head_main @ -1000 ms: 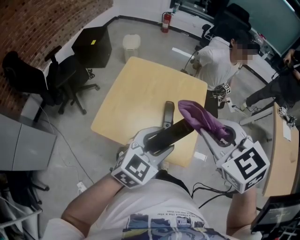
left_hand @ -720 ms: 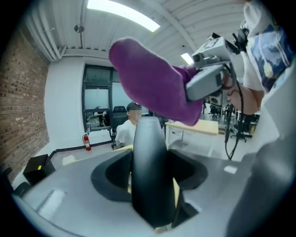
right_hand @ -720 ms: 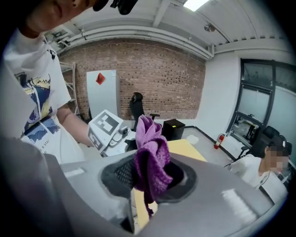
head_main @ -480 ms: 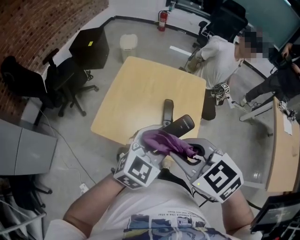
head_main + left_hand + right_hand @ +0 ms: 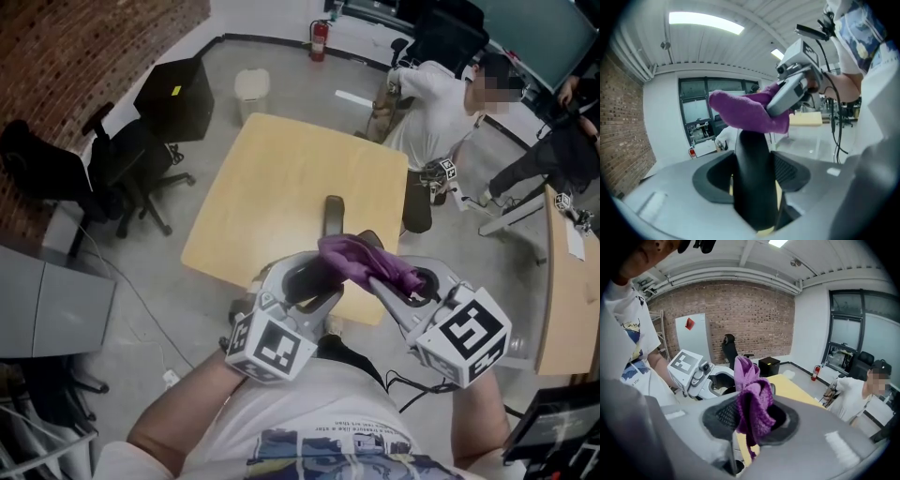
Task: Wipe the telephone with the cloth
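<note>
My left gripper point(image 5: 302, 281) is shut on a black telephone handset point(image 5: 309, 274), held above the near edge of the yellow table point(image 5: 272, 178). In the left gripper view the handset point(image 5: 752, 173) stands up between the jaws of the left gripper point(image 5: 752, 169). A purple cloth point(image 5: 361, 258) is pinched in my right gripper point(image 5: 401, 281) and drapes over the handset's far end. The cloth point(image 5: 740, 111) covers the handset's tip there, with the right gripper point(image 5: 790, 91) behind it. In the right gripper view the cloth point(image 5: 752, 404) bunches between the jaws of the right gripper point(image 5: 750, 417).
A dark narrow phone cradle point(image 5: 333, 214) lies on the table. A person point(image 5: 436, 103) sits beyond the far right corner. Office chairs point(image 5: 131, 164), a black cabinet point(image 5: 178, 94) and a white bin point(image 5: 250, 91) stand to the left. Another table point(image 5: 567, 291) is at right.
The right gripper came down and left from beside the handset, laying the cloth on it near the left gripper. It has since drawn the cloth out to the handset's far end.
</note>
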